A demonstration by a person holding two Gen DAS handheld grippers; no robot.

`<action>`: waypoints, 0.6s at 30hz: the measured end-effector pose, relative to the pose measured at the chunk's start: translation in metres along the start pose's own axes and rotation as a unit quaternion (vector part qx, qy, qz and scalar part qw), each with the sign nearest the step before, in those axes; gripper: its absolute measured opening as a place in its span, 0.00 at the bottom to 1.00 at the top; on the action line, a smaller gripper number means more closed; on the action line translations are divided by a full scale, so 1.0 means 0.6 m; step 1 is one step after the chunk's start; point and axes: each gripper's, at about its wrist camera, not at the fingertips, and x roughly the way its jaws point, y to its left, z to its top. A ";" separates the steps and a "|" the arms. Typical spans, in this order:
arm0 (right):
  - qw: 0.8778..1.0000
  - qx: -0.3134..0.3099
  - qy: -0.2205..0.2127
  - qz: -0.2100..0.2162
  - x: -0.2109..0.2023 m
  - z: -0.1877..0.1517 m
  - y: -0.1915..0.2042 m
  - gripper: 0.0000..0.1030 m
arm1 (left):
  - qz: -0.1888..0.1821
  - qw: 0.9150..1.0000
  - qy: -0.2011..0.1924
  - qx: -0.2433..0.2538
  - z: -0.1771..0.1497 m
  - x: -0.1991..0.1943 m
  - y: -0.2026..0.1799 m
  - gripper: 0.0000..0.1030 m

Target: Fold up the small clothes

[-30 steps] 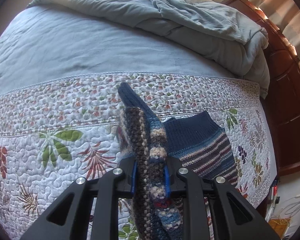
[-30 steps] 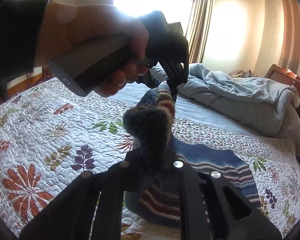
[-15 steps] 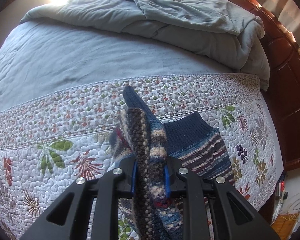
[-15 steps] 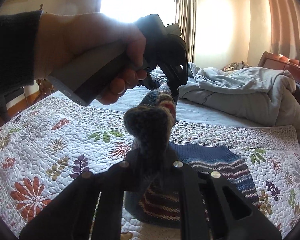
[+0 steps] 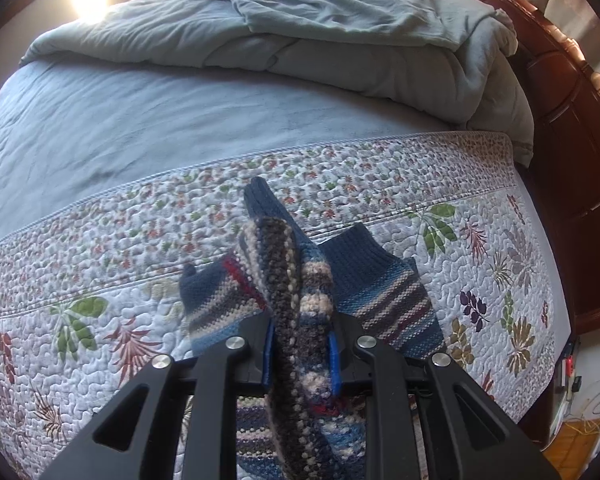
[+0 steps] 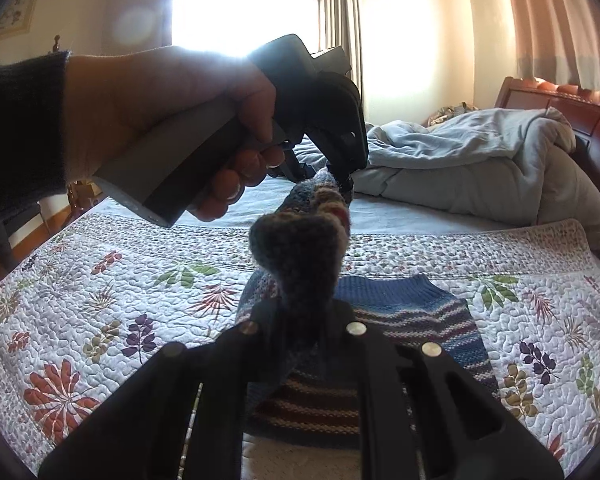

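A small blue knit sweater with red, white and grey stripes [image 5: 384,304] lies on the floral quilt [image 5: 100,280], part of it lifted. My left gripper [image 5: 300,354] is shut on a bunched knit edge of it. My right gripper [image 6: 300,316] is shut on the other end of that lifted edge. In the right wrist view the left gripper [image 6: 342,178], held by a hand, pinches the fabric higher up, and the rest of the sweater [image 6: 420,320] lies flat on the quilt below.
A crumpled grey duvet [image 5: 340,40] lies at the back of the bed on a blue sheet [image 5: 140,120]. A dark wooden headboard [image 5: 572,160] runs along the right. A bright window [image 6: 240,0] and curtains stand behind.
Both grippers have lifted the held edge a little higher and toward the headboard side; a striped sleeve now shows left of the left gripper. Both grips are unchanged.
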 end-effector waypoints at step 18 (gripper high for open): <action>0.997 0.071 0.022 0.001 -0.003 -0.054 -0.135 0.10 | -0.003 0.999 0.022 0.027 0.010 0.097 -0.117 0.20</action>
